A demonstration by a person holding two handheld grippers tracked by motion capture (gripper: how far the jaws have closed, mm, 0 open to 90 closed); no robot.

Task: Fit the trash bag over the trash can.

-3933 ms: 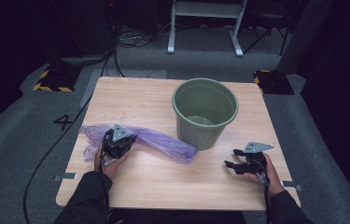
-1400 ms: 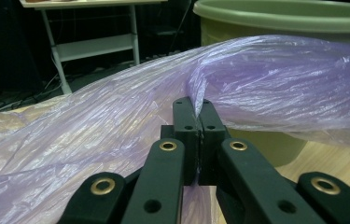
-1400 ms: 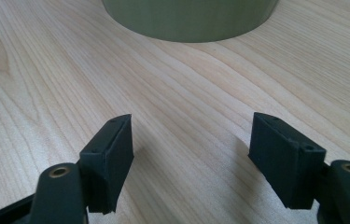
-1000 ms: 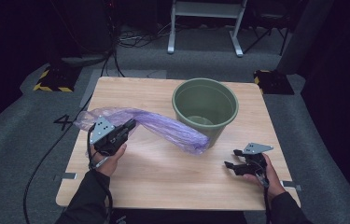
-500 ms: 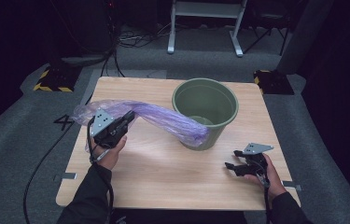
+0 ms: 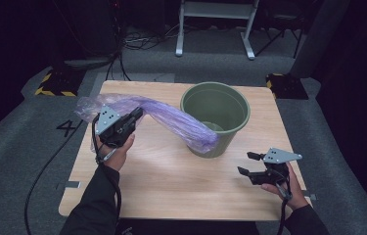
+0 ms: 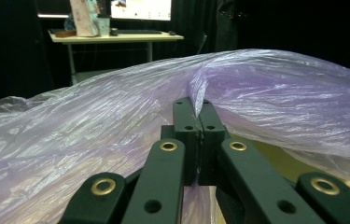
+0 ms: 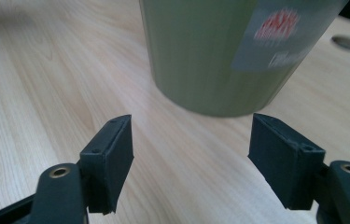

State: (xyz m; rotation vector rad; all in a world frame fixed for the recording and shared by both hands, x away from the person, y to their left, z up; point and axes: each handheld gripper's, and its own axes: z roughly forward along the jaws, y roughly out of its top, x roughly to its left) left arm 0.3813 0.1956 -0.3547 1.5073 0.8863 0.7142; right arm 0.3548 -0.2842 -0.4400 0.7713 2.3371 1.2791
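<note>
Above the tabletop (image 6: 171, 181), the left tool (image 6: 137, 113) is clenched on a purple bag (image 6: 181, 122), whose far end drapes across the bin (image 6: 230, 105), hiding part of its rim. The right tool (image 6: 245, 164) is released, with nothing between its jaws, near the bin; the bin's label is blurred in the right gripper view.

Two black two-jaw hand-held grippers: left gripper (image 6: 137, 115), right gripper (image 6: 246, 163). Topped each by a grey three-cornered plate dotted with small holes. Square black pads (image 8: 109, 161) on flat black link arms, pinned with brass-ringed rivets and small dark screws. Thin black cables trailing below the left gripper. Dark long sleeves (image 6: 93, 205) reaching to both wrists.
</note>
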